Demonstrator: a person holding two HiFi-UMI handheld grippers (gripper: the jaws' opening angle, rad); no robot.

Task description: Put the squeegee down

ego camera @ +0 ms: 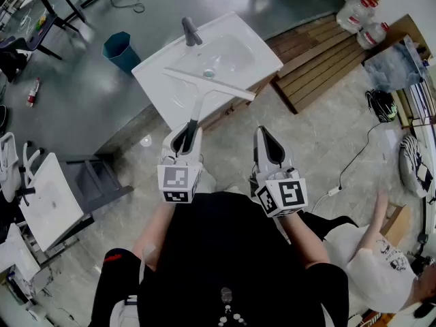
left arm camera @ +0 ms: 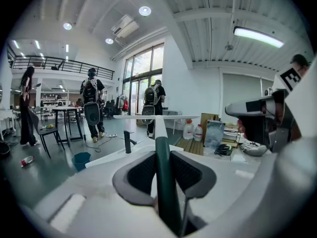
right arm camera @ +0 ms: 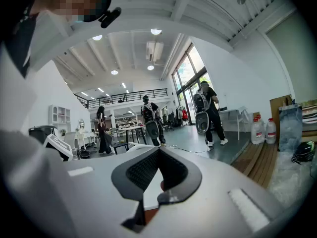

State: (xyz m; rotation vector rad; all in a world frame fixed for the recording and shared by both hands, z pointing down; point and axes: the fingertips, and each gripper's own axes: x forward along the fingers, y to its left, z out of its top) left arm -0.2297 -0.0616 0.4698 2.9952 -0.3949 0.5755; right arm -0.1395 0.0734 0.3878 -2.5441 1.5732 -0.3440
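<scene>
The squeegee (ego camera: 199, 101) has a dark handle, a white neck and a long pale blade. Its blade hangs crosswise above the near side of the white sink (ego camera: 262, 54). My left gripper (ego camera: 185, 139) is shut on the dark handle and points slightly downward toward the sink. In the left gripper view the handle (left arm camera: 162, 172) runs straight up between the two black pads, with the blade level across the top. My right gripper (ego camera: 268, 133) hovers beside it to the right, short of the sink. Its jaws (right arm camera: 159, 150) meet at the tips with nothing between them.
A dark faucet (ego camera: 191, 31) stands at the sink's far edge. A teal bin (ego camera: 121, 48) sits on the floor to the left, a wooden pallet (ego camera: 320, 60) and water bottles (ego camera: 359, 16) to the right. A person (ego camera: 381, 257) sits low right. Chairs (ego camera: 51, 199) stand left.
</scene>
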